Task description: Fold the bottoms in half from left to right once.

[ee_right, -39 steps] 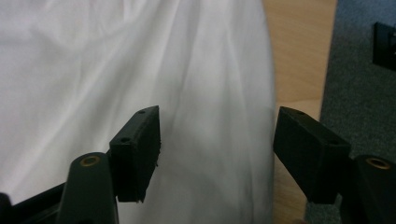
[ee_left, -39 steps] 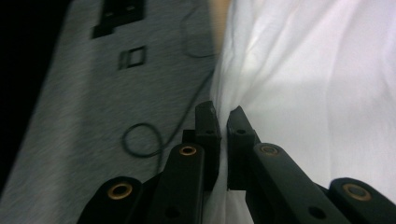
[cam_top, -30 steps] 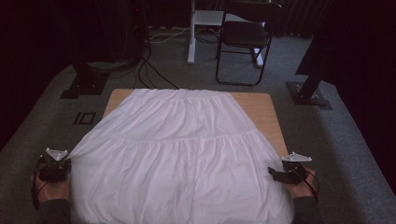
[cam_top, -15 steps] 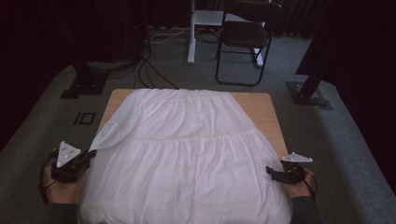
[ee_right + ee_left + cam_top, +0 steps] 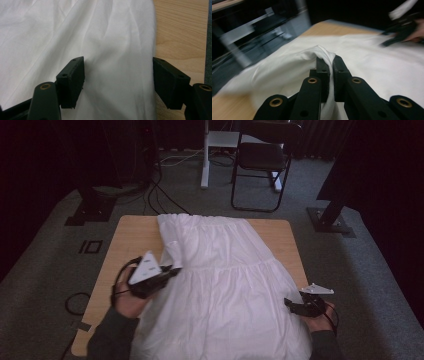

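Left gripper [image 5: 172,268], clenched on white skirt's [image 5: 230,285] left edge, has carried it rightward, starting the fold; right gripper [image 5: 290,303] waits released.

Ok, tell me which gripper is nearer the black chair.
Left. The left gripper is over the middle of the table, pinching the white garment; the right gripper sits at the near right edge, farther from the black chair.

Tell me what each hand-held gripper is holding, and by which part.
The left hand-held gripper pinches the white skirt by its left side edge. The right hand-held gripper stands open over the skirt's right edge, holding nothing.
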A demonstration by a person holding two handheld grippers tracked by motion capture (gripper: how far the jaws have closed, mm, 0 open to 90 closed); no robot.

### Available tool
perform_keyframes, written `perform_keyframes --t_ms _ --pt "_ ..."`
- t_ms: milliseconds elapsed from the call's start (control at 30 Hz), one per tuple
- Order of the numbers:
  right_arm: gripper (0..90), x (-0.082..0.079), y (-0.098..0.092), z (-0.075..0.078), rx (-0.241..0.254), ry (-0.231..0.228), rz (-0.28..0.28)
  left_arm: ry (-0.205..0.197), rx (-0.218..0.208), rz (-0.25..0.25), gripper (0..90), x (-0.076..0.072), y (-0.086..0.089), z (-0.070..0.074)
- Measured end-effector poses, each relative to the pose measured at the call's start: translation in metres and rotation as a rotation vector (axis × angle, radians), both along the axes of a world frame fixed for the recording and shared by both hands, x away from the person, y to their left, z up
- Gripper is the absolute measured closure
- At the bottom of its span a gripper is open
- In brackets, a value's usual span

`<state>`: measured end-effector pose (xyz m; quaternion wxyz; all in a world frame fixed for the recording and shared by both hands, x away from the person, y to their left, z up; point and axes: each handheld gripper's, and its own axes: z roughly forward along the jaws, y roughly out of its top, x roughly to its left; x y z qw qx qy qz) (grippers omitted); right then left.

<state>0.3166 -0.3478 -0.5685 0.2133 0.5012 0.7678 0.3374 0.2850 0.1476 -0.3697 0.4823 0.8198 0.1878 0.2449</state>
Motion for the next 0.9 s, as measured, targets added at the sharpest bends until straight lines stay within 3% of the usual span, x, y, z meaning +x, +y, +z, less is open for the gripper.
perform_keyframes --t_ms 33,67,100,133,167,200,233,267,300,333,433,467,500,533,567,600,633,667,700,733,767,800,833,867,900 --pt "29.0 0.0 0.0 0.0 0.0 -0.001 0.0 0.024 -0.009 -0.082 86.7 0.006 -0.03 -0.004" --pt "29.0 0.0 0.0 0.0 0.0 -0.001 0.0 0.024 -0.009 -0.082 86.7 0.006 -0.03 -0.004" --pt "29.0 0.0 0.0 0.0 0.001 -0.002 -0.001 0.08 -0.039 -0.177 86.7 0.01 -0.059 -0.015" --pt "29.0 0.0 0.0 0.0 0.001 -0.002 -0.001 0.08 -0.039 -0.177 86.8 0.01 -0.059 -0.015" --pt "29.0 0.0 0.0 0.0 0.0 -0.002 -0.001 0.126 -0.025 -0.244 86.8 0.013 -0.089 -0.031" --pt "29.0 0.0 0.0 0.0 0.0 -0.002 -0.001 0.126 -0.025 -0.244 86.7 0.013 -0.089 -0.031" --pt "29.0 0.0 0.0 0.0 0.001 -0.001 -0.002 0.166 0.019 -0.274 86.7 0.016 -0.115 -0.053" --pt "29.1 0.0 0.0 0.0 0.001 -0.001 -0.005 0.166 0.019 -0.274 86.7 0.016 -0.115 -0.053" --pt "29.3 0.0 0.001 0.0 -0.001 0.001 -0.009 0.233 0.017 -0.292 86.6 0.022 -0.133 -0.075" --pt "29.3 0.0 0.001 0.0 -0.001 0.001 -0.009 0.233 0.017 -0.292 86.5 0.022 -0.133 -0.075" --pt "33.0 0.0 0.003 0.002 -0.01 0.014 -0.016 0.289 0.033 -0.296 82.7 0.028 -0.146 -0.1" --pt "35.4 0.0 0.005 0.004 -0.018 0.022 -0.021 0.282 0.043 -0.286 75.2 0.031 -0.145 -0.103" --pt "36.0 -0.002 0.013 0.011 -0.077 0.002 -0.035 0.269 0.031 -0.243 63.5 0.033 -0.135 -0.103" --pt "36.0 -0.002 0.013 0.011 -0.077 0.002 -0.035 0.269 0.031 -0.243 61.1 0.033 -0.135 -0.103" --pt "37.3 -0.007 0.021 0.023 -0.092 -0.037 -0.028 0.251 -0.001 -0.193 58.7 0.036 -0.115 -0.097" --pt "37.4 -0.009 0.025 0.031 -0.091 -0.058 -0.021 0.251 -0.001 -0.193 57.1 0.036 -0.115 -0.097" --pt "38.0 -0.011 0.031 0.04 -0.091 -0.076 -0.008 0.231 -0.007 -0.12 56.8 0.037 -0.089 -0.093" --pt "38.0 -0.011 0.031 0.04 -0.091 -0.076 -0.008 0.231 -0.007 -0.12 55.8 0.037 -0.089 -0.093" --pt "40.2 -0.015 0.043 0.057 -0.068 -0.102 0.022 0.205 0.002 -0.027 54.8 0.037 -0.061 -0.091" --pt "41.4 -0.017 0.051 0.064 -0.053 -0.113 0.036 0.205 0.002 -0.027 54.4 0.037 -0.061 -0.091" --pt "43.3 -0.018 0.058 0.071 -0.036 -0.121 0.054 0.209 0.005 0.044 54.1 0.036 -0.034 -0.094" --pt "43.3 -0.018 0.058 0.071 -0.036 -0.121 0.054 0.209 0.005 0.044 53.3 0.036 -0.034 -0.094" --pt "46.6 -0.019 0.066 0.076 -0.014 -0.125 0.076 0.213 0.005 0.082 53.3 0.035 -0.021 -0.097" --pt "52.5 -0.018 0.082 0.083 0.038 -0.124 0.116 0.216 0.013 0.116 51.9 0.033 -0.01 -0.101" --pt "54.4 -0.017 0.09 0.085 0.054 -0.12 0.138 0.234 0.02 0.176 51.4 0.029 0.012 -0.111"
